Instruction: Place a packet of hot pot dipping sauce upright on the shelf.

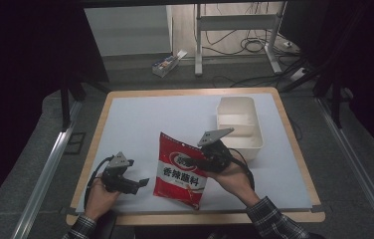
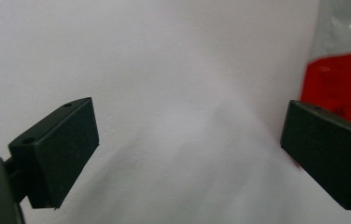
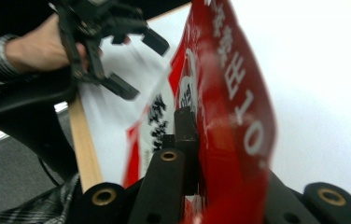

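White sheeting is covering the wood-edged counter (image 1: 125, 124), and a dark floor with cables is showing beyond its far edge. Toward the far right corner, a cream rectangular plastic bin (image 1: 238, 122) is sitting on the counter. Near the front centre, a red and white printed foil snack pouch (image 1: 182, 172) is standing tilted, its lower edge close to the counter front. The right gripper (image 1: 210, 160) is clamping the pouch at its right edge; in the right gripper view, the jaws are pressing the red film (image 3: 225, 121) between them. The left gripper (image 1: 138, 183) is hovering just left of the pouch, apart from it. Its jaws are standing wide apart over the white sheeting, gripping nothing, with the pouch (image 2: 339, 70) showing beyond the right jaw.
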Demonstrator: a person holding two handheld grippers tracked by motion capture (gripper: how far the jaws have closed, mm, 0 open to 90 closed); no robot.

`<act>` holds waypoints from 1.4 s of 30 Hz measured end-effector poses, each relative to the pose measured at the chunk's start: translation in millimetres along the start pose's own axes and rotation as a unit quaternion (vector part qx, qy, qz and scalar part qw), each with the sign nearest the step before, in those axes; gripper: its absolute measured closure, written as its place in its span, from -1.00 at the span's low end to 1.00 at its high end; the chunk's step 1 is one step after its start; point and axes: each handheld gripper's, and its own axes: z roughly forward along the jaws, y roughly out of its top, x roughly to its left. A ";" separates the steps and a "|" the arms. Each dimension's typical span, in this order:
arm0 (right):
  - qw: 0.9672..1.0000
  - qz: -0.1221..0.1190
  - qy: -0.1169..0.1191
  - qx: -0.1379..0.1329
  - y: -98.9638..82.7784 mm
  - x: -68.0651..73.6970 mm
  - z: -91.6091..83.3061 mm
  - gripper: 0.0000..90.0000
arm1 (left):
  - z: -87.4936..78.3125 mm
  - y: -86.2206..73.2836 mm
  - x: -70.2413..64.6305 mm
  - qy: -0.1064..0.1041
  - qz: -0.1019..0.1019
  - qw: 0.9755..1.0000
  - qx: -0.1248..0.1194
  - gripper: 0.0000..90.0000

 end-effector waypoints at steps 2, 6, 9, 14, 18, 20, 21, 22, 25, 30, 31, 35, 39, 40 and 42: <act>1.000 -0.003 0.003 -0.009 4.9 1.8 -3.1 0.95 | -0.3 0.2 -0.2 -0.001 0.001 1.000 0.000 -0.91; 1.000 -0.014 0.001 -0.015 14.2 3.6 -8.3 0.95 | 0.0 0.0 -0.4 -0.002 0.001 1.000 0.001 -0.91; 1.000 -0.017 -0.004 -0.019 20.4 2.0 -10.6 0.95 | 0.4 0.1 -0.6 -0.003 0.003 1.000 0.003 -0.90; 0.999 -0.026 -0.021 -0.026 29.3 -1.8 -12.7 0.95 | 0.1 0.2 -0.6 -0.003 0.005 1.000 0.004 -0.90; 0.999 -0.026 -0.033 -0.033 34.3 -7.5 -15.6 0.95 | 0.5 0.1 -1.1 -0.004 0.006 1.000 0.004 -0.89; 0.998 -0.024 -0.035 -0.038 36.4 -11.1 -17.9 0.95 | 0.9 0.1 -1.5 -0.004 0.009 1.000 0.006 -0.89; 0.998 -0.022 -0.036 -0.041 37.4 -12.6 -19.0 0.95 | 1.2 0.1 -1.7 -0.004 0.010 1.000 0.006 -0.89; 0.998 -0.022 -0.036 -0.044 38.4 -14.1 -20.0 0.95 | 1.4 0.2 -2.0 -0.004 0.011 1.000 0.007 -0.89; 0.998 -0.019 -0.037 -0.048 41.9 -17.0 -22.5 0.95 | 1.2 0.4 -2.7 -0.002 0.015 1.000 0.006 -0.88; 0.997 -0.019 -0.044 -0.054 49.3 -22.3 -25.9 0.95 | 1.2 0.3 -2.6 0.000 0.015 1.000 0.007 -0.88; 0.997 -0.018 -0.045 -0.056 50.5 -23.4 -26.3 0.95 | 1.2 0.4 -2.5 0.000 0.014 1.000 0.007 -0.88; 0.997 -0.008 -0.051 -0.062 57.6 -31.3 -29.3 0.95 | 0.9 0.4 -2.1 -0.001 0.011 1.000 0.003 -0.89; 0.996 0.005 -0.052 -0.073 65.4 -40.6 -31.4 0.95 | -0.2 0.7 -1.7 -0.004 0.006 1.000 -0.005 -0.90; 0.996 0.005 -0.055 -0.075 67.6 -42.4 -31.6 0.95 | -0.4 0.7 -1.6 -0.006 0.004 1.000 -0.006 -0.90; 0.995 0.006 -0.060 -0.075 72.1 -45.8 -31.6 0.95 | -0.7 0.7 -1.5 -0.011 -0.001 1.000 -0.010 -0.91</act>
